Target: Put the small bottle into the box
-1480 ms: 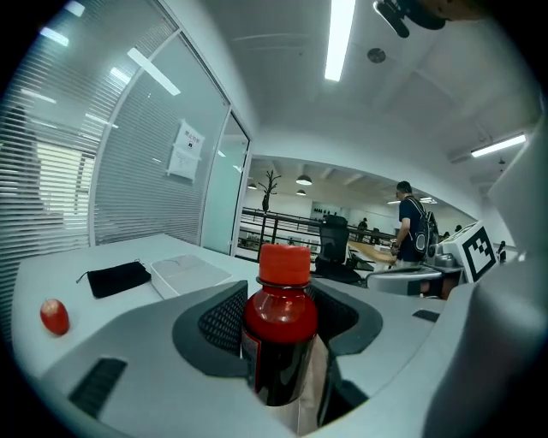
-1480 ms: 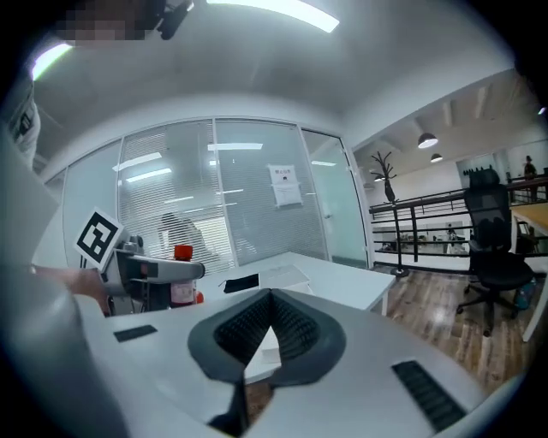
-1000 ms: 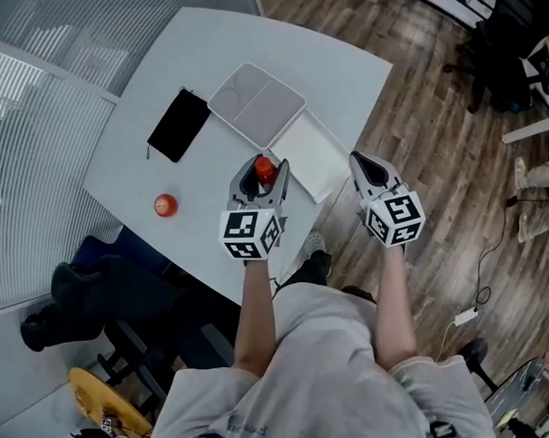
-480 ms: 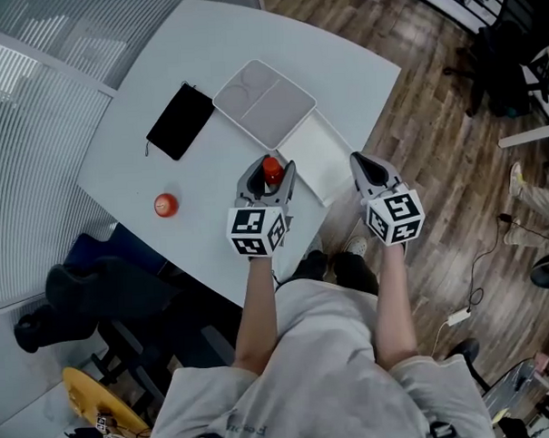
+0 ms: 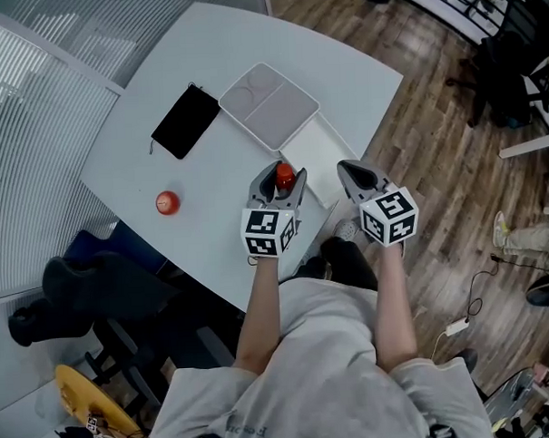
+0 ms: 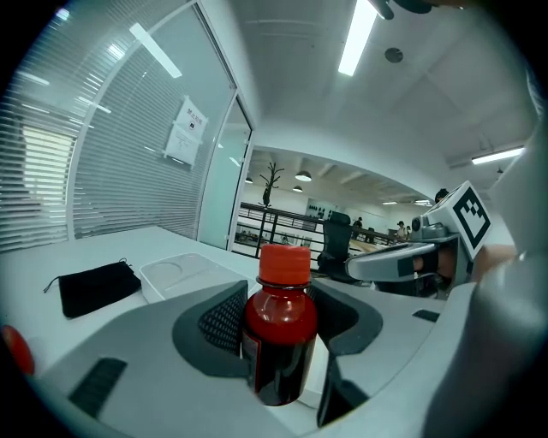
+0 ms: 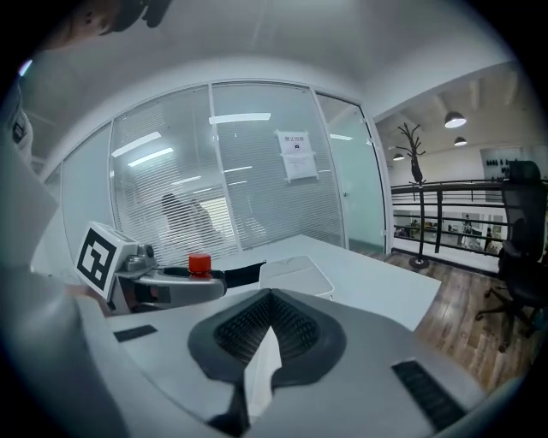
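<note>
The small bottle (image 5: 285, 179) has dark red contents and an orange-red cap. My left gripper (image 5: 278, 181) is shut on it, holding it upright just above the table, close to the white box (image 5: 324, 155). In the left gripper view the bottle (image 6: 278, 338) stands between the ribbed pads (image 6: 224, 318). The box's grey tray-like half (image 5: 269, 103) lies farther out. My right gripper (image 5: 349, 174) hovers shut and empty past the table's right edge, level with the left one. In the right gripper view its jaws (image 7: 264, 335) meet with nothing between them.
A black pouch (image 5: 186, 121) lies at the far left of the white table (image 5: 204, 62). A small red round thing (image 5: 167, 202) sits near the table's left front edge. Wooden floor and office chairs (image 5: 508, 49) are to the right. A dark chair (image 5: 87, 290) stands below the table edge.
My left gripper has carried the bottle a little to the right, nearer the white box. My right gripper has drifted slightly left toward it. Both stayed shut.
</note>
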